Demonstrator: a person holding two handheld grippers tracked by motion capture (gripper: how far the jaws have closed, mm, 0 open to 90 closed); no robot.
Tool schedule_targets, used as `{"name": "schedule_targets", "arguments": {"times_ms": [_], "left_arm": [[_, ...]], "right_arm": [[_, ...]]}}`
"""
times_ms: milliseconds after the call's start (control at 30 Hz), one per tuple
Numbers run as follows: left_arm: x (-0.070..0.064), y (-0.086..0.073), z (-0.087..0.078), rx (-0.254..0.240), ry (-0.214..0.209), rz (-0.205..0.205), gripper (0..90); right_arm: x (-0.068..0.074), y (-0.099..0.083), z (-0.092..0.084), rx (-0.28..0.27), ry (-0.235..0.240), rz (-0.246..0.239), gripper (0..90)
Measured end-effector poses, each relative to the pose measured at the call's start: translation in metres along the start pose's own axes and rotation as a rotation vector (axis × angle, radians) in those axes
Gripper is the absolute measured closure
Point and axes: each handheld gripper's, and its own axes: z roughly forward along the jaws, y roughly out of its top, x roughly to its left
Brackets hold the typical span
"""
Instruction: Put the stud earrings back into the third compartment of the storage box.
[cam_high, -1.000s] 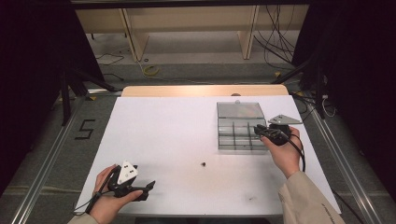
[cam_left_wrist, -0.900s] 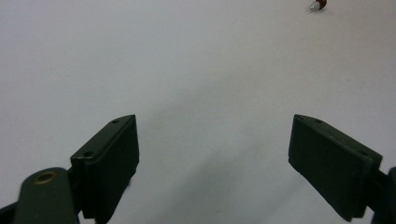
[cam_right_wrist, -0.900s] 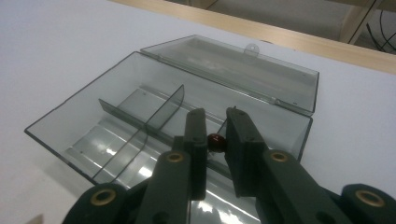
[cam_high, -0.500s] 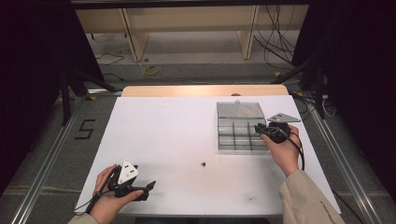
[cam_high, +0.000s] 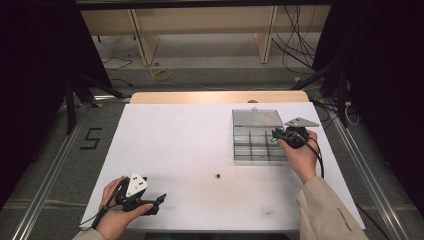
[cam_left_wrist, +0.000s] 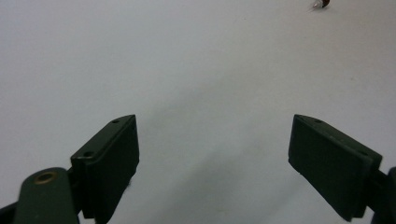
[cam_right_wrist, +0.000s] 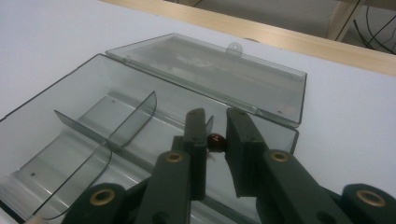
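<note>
Change: against the earlier high views, the right tongs (cam_high: 276, 134) have edged only slightly toward the upper part of the frame; the left tongs (cam_high: 161, 198) lie where they did.
Meaning for the work: judged from this, the carry is over and the release into a compartment is the step in hand.
Task's thing: a small dark red bead (cam_right_wrist: 215, 140) sits between the jaw tips in the right gripper view, above the right-hand end of the clear grey plastic compartment box (cam_right_wrist: 56, 88), near its rear wall.
Right tongs, state: narrow, pinched on the small dark red bead.
Right hand, pose: forearm enters from the lower right of the high view; the tongs point left over the box's right edge, tilted downward.
Box: hinged lid (cam_right_wrist: 210, 70) thrown back flat on the white surface (cam_high: 175, 140); its compartments look bare.
Left tongs, state: wide, nothing between them (cam_left_wrist: 215, 140).
Left hand, pose: resting low at the lower left of the high view, tongs pointing right.
Remaining: a second small dark bead (cam_high: 217, 175) lies loose at mid-surface, well apart from both tongs.
</note>
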Motion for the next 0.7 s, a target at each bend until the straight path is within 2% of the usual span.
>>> {"name": "schedule_targets", "arguments": {"times_ms": [700], "left_arm": [[0.000,0.000,0.000,-0.001,-0.002,0.001,15.8]], "right_arm": [[-0.004,0.001,0.015,0.023,-0.026,-0.017,78.4]]}}
